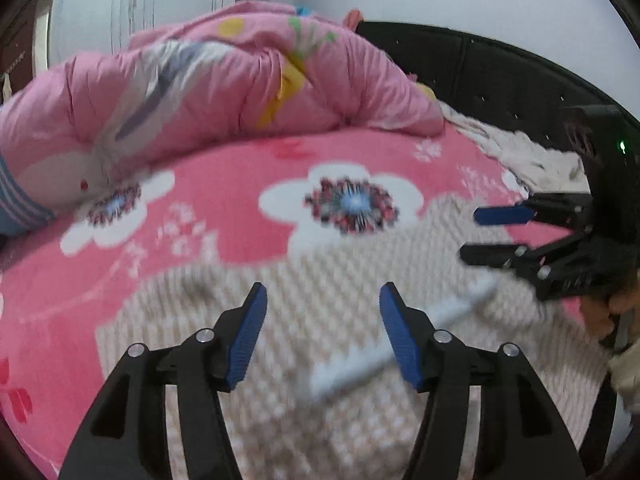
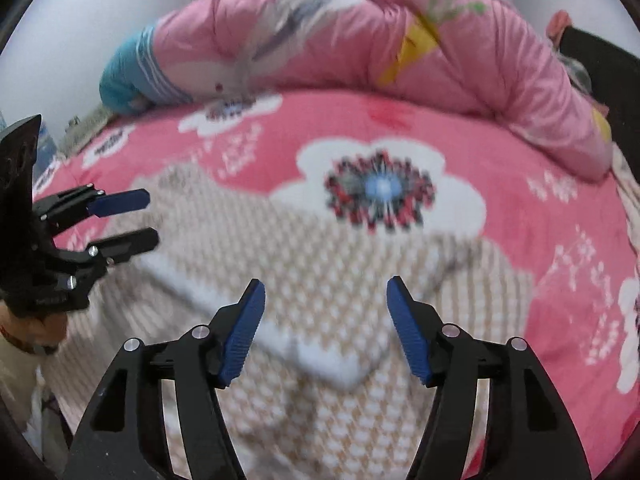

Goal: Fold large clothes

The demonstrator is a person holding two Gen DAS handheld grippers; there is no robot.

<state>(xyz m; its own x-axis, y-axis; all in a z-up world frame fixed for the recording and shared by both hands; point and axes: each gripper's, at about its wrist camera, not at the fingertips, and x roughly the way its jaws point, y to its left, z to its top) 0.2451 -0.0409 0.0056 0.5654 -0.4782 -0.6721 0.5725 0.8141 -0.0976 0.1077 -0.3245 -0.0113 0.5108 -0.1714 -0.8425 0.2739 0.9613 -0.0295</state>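
A beige garment with a white checked pattern (image 1: 320, 300) lies on the pink flowered bed, with a white strip (image 1: 400, 340) across it. It also shows in the right wrist view (image 2: 320, 280), with a folded white corner (image 2: 340, 364). My left gripper (image 1: 322, 296) is open and empty just above the garment. It also shows at the left of the right wrist view (image 2: 148, 216). My right gripper (image 2: 324, 292) is open and empty above the garment. It shows at the right of the left wrist view (image 1: 470, 236).
A rolled pink quilt (image 1: 224, 88) lies along the far side of the bed (image 1: 240, 184). A black headboard (image 1: 500, 76) stands at the right. A light blanket (image 1: 520, 152) lies by it. A blue striped pillow (image 2: 128, 76) sits at the quilt's left end.
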